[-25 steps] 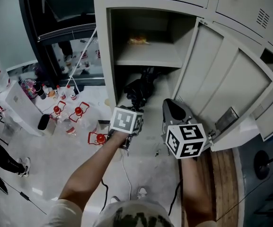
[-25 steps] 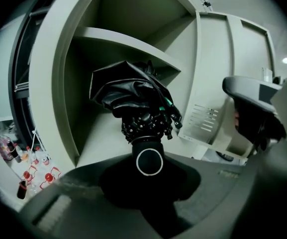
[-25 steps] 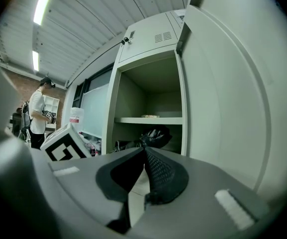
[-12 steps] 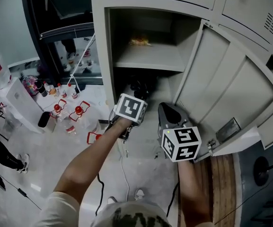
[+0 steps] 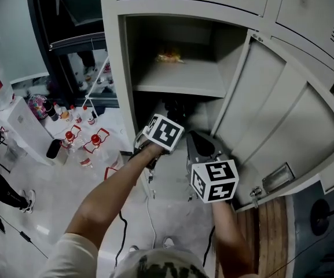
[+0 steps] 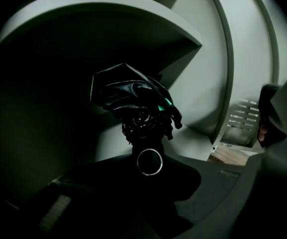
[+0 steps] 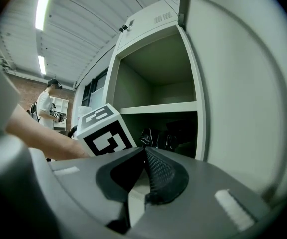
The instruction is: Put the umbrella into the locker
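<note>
Two tools at the open locker (image 5: 116, 68). At nine o'clock of it, bottles (image 5: 96, 139) on the floor, well apart from the work. Left tool (image 6: 149, 164) clenched on the handle end of the black folded umbrella (image 6: 133, 98), angled down into the lower compartment under the shelf (image 5: 178, 80). Canopy already within that dark space, at twelve o'clock of the tool. Best pushed deeper along its own length, low enough to pass beneath the shelf edge, then laid on the compartment floor before letting go. Right tool (image 7: 144, 156) clenched on nothing, at four o'clock of the left one, just beside the door (image 5: 271, 114). Better held out of the opening, ready to steady the door at three o'clock against swinging in.
</note>
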Demonstrator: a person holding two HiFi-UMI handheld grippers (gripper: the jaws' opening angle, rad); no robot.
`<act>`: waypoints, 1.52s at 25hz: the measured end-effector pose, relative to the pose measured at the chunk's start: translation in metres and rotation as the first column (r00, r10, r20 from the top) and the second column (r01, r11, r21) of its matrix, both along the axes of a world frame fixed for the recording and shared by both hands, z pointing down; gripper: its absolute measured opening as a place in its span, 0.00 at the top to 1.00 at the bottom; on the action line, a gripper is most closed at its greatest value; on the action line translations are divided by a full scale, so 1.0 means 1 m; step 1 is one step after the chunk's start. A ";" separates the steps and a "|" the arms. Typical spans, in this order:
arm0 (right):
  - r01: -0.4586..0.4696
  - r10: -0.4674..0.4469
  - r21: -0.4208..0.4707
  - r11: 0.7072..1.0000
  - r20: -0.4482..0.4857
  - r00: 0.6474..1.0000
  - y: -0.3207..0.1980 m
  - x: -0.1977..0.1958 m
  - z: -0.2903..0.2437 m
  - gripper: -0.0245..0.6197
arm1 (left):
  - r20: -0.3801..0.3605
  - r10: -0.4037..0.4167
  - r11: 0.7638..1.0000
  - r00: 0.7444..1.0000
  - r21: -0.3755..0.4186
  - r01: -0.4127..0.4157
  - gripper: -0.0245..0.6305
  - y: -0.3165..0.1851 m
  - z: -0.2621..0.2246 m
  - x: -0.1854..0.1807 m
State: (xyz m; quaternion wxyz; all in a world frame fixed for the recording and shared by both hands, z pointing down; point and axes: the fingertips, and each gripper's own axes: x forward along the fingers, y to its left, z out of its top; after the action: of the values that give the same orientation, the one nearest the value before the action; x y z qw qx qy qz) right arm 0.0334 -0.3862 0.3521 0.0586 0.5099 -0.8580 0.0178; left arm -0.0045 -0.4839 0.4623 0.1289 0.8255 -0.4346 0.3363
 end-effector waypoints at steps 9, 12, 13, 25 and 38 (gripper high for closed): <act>0.024 -0.024 -0.020 1.000 -0.002 1.000 -0.016 0.004 0.011 0.97 | 0.081 -0.013 1.000 0.997 0.004 0.013 0.81 -0.037 0.005 0.005; 0.032 -0.031 -0.031 0.999 0.004 0.999 -0.018 0.005 0.016 0.97 | 0.122 -0.017 1.000 0.992 -0.010 0.018 0.81 -0.047 0.009 0.001; 0.032 -0.031 -0.036 0.999 0.004 0.999 -0.018 0.006 0.018 0.97 | 0.140 -0.016 1.000 0.990 -0.016 0.018 0.81 -0.050 0.011 0.001; 0.033 -0.032 -0.056 0.998 0.020 0.999 -0.011 0.005 0.022 0.97 | 0.337 -0.010 0.996 0.942 -0.077 0.038 0.79 -0.073 0.021 -0.008; 0.013 -0.008 -0.058 0.998 0.074 0.997 -0.002 0.013 0.017 0.97 | 0.409 0.004 0.996 0.913 -0.088 0.035 0.78 -0.078 0.024 -0.011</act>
State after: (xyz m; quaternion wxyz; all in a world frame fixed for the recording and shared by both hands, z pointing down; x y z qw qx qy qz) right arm 0.0466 -0.3879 0.3696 0.0419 0.5024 -0.8614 0.0615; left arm -0.0154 -0.5621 0.4866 0.0761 0.7267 -0.4422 0.5202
